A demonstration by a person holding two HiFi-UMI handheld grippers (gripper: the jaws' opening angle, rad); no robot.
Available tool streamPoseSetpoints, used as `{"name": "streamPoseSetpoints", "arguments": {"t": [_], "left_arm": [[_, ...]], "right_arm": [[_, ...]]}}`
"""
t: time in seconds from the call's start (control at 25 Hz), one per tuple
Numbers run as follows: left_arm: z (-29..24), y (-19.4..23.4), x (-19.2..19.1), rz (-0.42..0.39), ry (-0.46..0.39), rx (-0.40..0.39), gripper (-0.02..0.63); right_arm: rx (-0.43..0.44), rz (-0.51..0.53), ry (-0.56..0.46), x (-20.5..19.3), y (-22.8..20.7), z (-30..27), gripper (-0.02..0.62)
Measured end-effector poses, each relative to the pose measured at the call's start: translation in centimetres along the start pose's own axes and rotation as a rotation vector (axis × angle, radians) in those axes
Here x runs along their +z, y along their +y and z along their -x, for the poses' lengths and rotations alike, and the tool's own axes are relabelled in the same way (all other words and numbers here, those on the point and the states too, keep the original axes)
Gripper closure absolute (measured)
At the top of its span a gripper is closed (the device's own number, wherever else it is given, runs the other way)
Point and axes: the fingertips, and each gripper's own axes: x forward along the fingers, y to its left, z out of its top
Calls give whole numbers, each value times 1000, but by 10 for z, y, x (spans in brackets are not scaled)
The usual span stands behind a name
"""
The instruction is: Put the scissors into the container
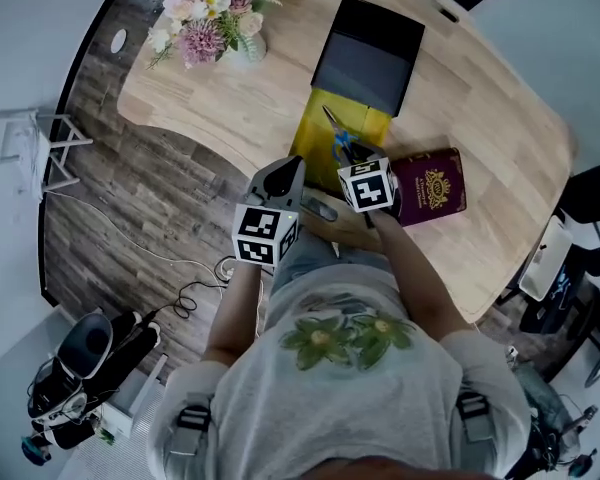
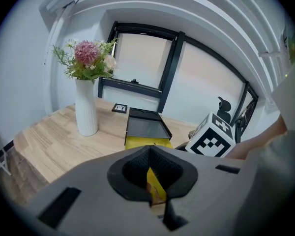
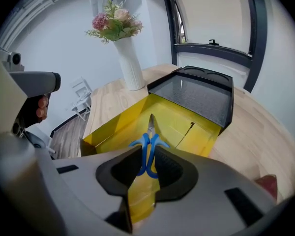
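Note:
The blue-handled scissors (image 1: 336, 138) hang over the open yellow box (image 1: 315, 128), blades pointing away into it. In the right gripper view the scissors (image 3: 150, 131) sit between the jaws of my right gripper (image 3: 150, 145), which is shut on the handles. The box (image 3: 120, 122) lies right under them. In the head view my right gripper (image 1: 353, 161) is at the box's near edge. My left gripper (image 1: 293, 166) hovers by the box's near left corner. Its jaws are shut (image 2: 150, 149) with nothing in them. The box (image 2: 146, 142) shows ahead of it.
The box's dark lid (image 1: 368, 53) stands open at its far side. A maroon booklet (image 1: 430, 186) lies to the right of the box. A white vase of flowers (image 1: 215, 23) stands far left on the wooden table (image 1: 250, 98). The table's curved near edge runs just behind both grippers.

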Motion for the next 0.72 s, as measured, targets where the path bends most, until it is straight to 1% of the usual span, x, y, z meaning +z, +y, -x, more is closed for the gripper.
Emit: {"name": "streamPoseSetpoints", "arguments": {"t": [0.16,0.36,0.72], "left_arm": [[-3,2,3,-26,21,-54,600],[-5,3,1,-76,58,-105,600],[-1,14,8,-100,76,-146,600]], "right_arm": [[-36,-51,-2,0,-2,2,514],[-60,-104,-4,0,2,5,514],[-86,-132,21,3,5,3,514]]}}
